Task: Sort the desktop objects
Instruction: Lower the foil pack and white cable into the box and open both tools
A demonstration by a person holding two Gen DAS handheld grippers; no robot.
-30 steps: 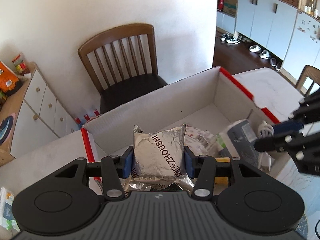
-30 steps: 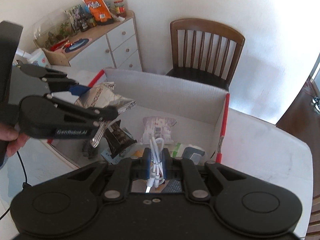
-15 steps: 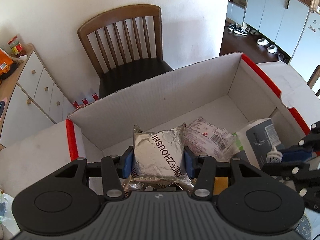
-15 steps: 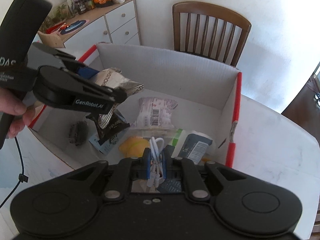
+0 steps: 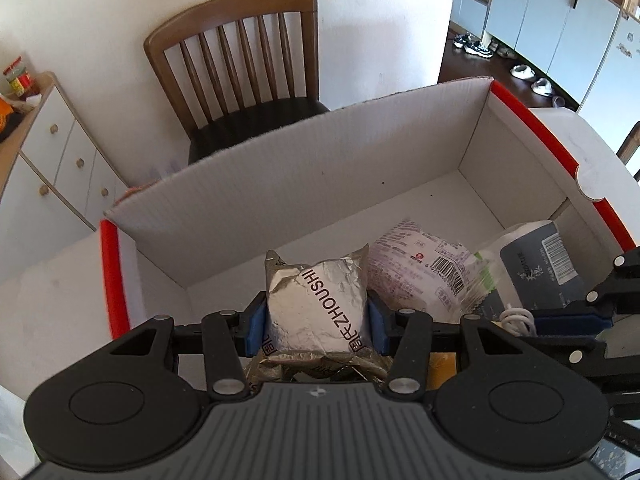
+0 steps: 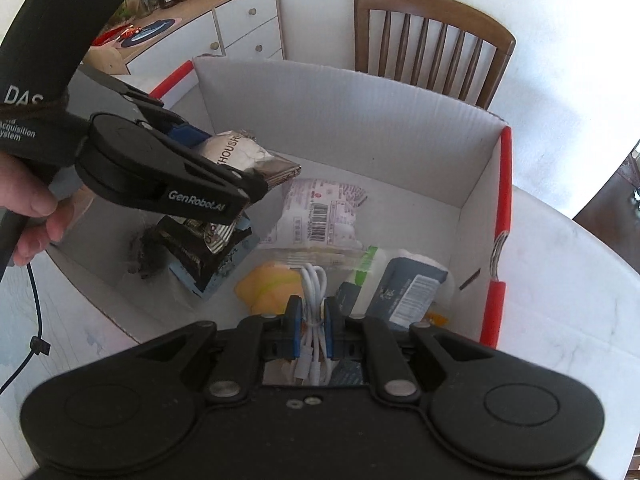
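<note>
A home: wooden chair [image 5: 240, 64]; drawer sideboard [image 6: 240, 28]; shoes [image 5: 476, 46] by cupboards.

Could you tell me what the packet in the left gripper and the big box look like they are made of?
The silver packet looks like shiny metallised foil: it is crinkled, with bright reflections. The box looks like matte white corrugated board, ribbed along its walls, cardboard or plastic.

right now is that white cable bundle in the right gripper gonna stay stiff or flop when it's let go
Probably floppy: the white cable bundle is thin looped cord, pinched flat between the right gripper fingers. Likely light, and its loops may loosen among the packets in the box.
</note>
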